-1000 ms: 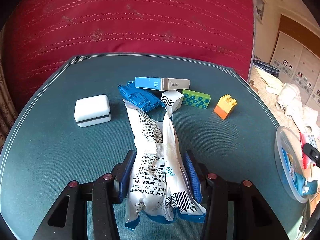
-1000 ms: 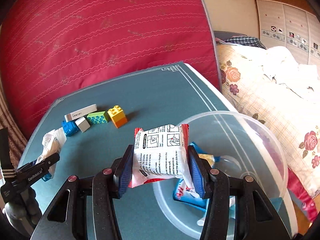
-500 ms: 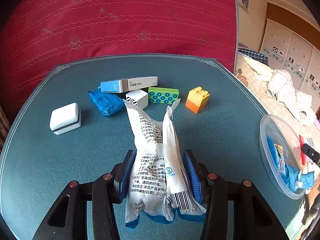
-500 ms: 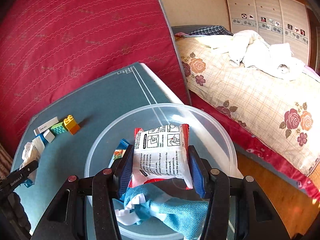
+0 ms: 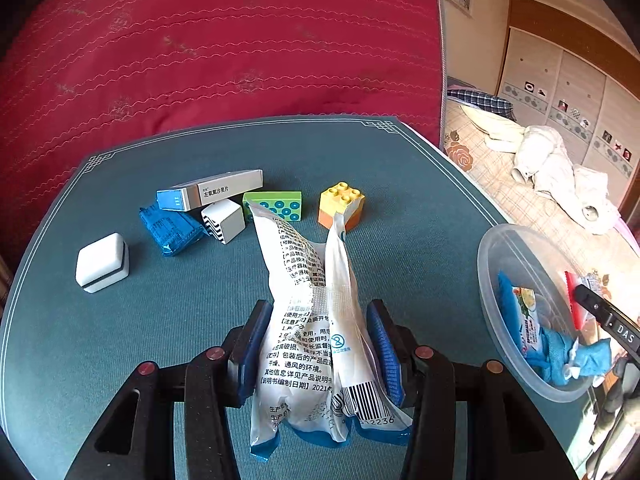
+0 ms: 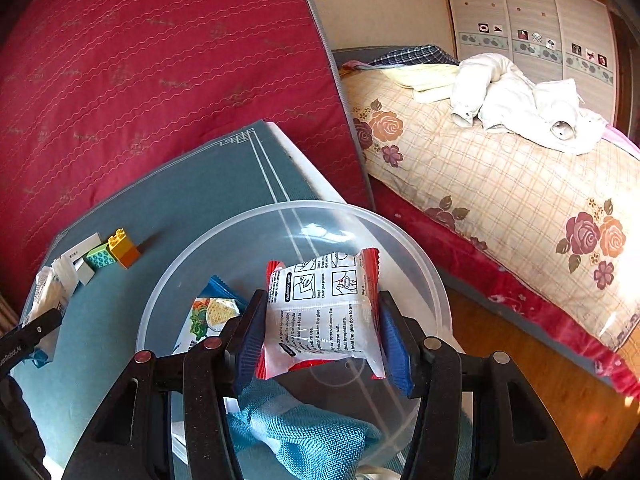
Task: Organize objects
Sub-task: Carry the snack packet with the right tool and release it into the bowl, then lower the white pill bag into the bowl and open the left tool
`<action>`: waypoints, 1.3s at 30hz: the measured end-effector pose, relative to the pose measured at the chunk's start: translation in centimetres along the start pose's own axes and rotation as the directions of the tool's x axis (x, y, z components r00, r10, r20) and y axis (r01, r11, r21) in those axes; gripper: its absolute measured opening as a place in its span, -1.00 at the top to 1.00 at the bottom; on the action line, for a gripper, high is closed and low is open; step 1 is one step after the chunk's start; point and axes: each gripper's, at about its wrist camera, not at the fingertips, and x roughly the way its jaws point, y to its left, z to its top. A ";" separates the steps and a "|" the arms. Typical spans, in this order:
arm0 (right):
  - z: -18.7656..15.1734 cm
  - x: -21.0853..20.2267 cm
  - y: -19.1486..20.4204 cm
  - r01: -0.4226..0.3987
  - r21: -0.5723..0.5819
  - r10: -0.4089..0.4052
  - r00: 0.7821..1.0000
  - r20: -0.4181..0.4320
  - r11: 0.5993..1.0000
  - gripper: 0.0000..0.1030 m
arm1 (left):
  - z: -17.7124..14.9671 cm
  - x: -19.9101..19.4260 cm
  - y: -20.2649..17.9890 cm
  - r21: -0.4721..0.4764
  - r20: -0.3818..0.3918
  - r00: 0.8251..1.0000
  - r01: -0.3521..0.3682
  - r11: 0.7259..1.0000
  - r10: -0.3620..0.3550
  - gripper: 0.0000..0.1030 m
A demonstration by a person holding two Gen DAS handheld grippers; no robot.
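The table (image 5: 120, 320) carried everything, its teal top backed against a red quilt (image 5: 220, 48). One table, one quilt. At the table's right edge sat the bowl (image 6: 400, 240), a single clear tub and, by my reading, the place where the soft packets were being gathered, since it already held a snack bag (image 6: 212, 316) and a blue cloth (image 6: 316, 436).

The right gripper (image 6: 322, 328) hung directly over that bowl, its blue pads pressed against a red packet (image 6: 324, 308), one of them, printed side up. Poised there, it looked ready for a drop, though the packet was not yet released.

The left gripper (image 5: 318, 350) was out over the middle of the table, pinching a white pouch (image 5: 308, 320) low down near the barcode, so the crumpled top stood up and flopped open. Just one pouch, held clear of the cloth, probably next in line for the bowl.

Behind it the leftovers sat in a loose cluster near the far edge. One pill box (image 5: 212, 192) rested tilted across a blue packet (image 5: 172, 228) and a striped cube (image 5: 224, 218). Two bricks: a green one (image 5: 274, 204) touching the cube, a yellow one (image 5: 340, 206) just beside. One white case (image 5: 102, 262) lay apart to the left.
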 end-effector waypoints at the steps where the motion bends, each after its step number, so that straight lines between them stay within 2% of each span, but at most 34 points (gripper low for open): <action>1: 0.0 0.0 0.0 -0.005 0.004 0.005 1.000 0.000 1.000 -0.25 | 0.1 0.0 -0.2 0.004 0.000 1.000 0.003 1.000 -0.003 -0.01; 12: 0.3 -2.1 -1.0 -0.030 0.019 0.028 0.997 0.069 0.999 -0.26 | 1.1 0.5 -4.5 0.066 -0.022 0.996 0.087 0.994 -0.086 -0.01; 17: 0.1 -2.5 -1.6 -0.059 0.030 0.057 0.996 0.068 0.998 -0.26 | 1.6 2.0 -7.3 0.109 -0.079 0.981 0.184 0.977 -0.177 -0.01; 23: -0.1 -2.8 -2.2 -0.089 0.044 0.085 0.994 0.075 0.995 -0.26 | 2.3 3.1 -10.7 0.179 -0.092 0.975 0.218 0.959 -0.204 -0.01; 28: -0.4 -2.6 -2.7 -0.105 0.062 0.101 0.993 0.068 0.992 -0.26 | 2.9 3.6 -13.2 0.240 -0.091 0.966 0.258 0.936 -0.243 -0.01; 34: -0.4 -2.4 -3.3 -0.111 0.080 0.106 0.992 0.065 0.991 -0.26 | 3.4 4.6 -16.0 0.322 -0.100 0.952 0.307 0.896 -0.291 -0.01; 39: -0.4 -2.4 -3.8 -0.107 0.094 0.101 0.993 0.066 0.990 -0.26 | 3.5 5.5 -17.8 0.371 -0.117 0.944 0.330 0.868 -0.309 -0.01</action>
